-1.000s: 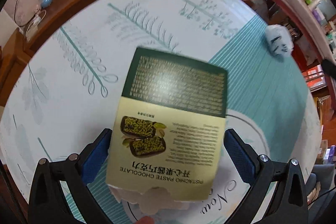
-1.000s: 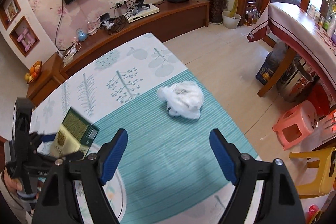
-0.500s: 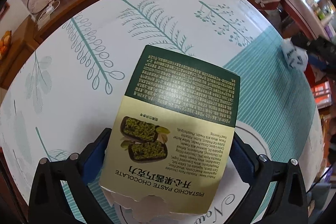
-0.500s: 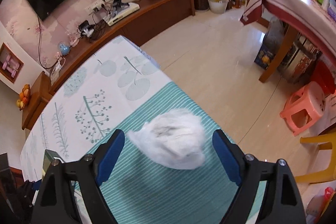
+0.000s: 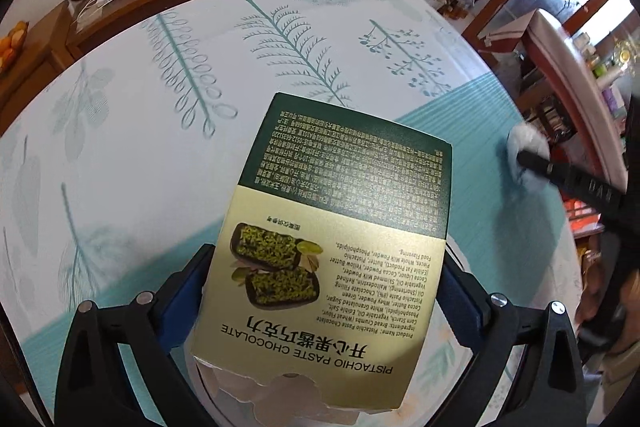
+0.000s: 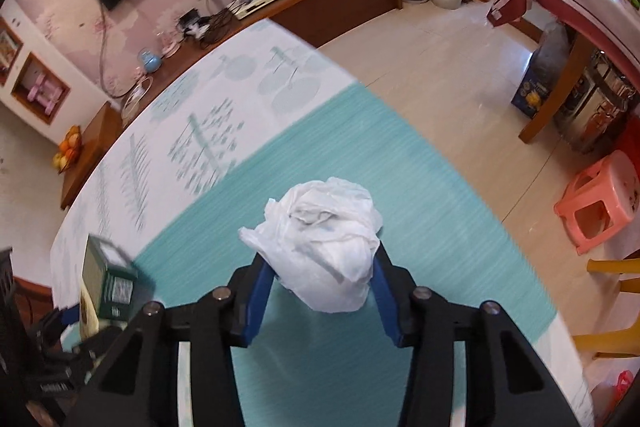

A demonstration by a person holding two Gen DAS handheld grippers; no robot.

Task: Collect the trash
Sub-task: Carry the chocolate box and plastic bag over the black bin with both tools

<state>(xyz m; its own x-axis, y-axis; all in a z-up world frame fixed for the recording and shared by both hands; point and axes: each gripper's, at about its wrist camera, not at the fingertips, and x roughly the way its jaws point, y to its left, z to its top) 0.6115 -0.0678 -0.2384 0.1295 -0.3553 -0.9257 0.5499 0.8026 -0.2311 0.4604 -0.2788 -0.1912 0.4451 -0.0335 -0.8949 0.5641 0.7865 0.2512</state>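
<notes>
The bench (image 5: 120,131) has a white cloth with blue-green leaf and tree pictures. A teal striped mat (image 6: 360,163) lies on top of the bench. Part of a round white plate (image 5: 460,351) sits on the mat near the front.

Both tools share one build: the left gripper (image 5: 322,291) and the right gripper (image 6: 320,291) have matte black angular plastic frames with triangular cut-outs. Each finger carries a blue pad on its inner face, and round silver screw heads sit in pairs on the black arms. No skin or sleeve shows clearly.
</notes>
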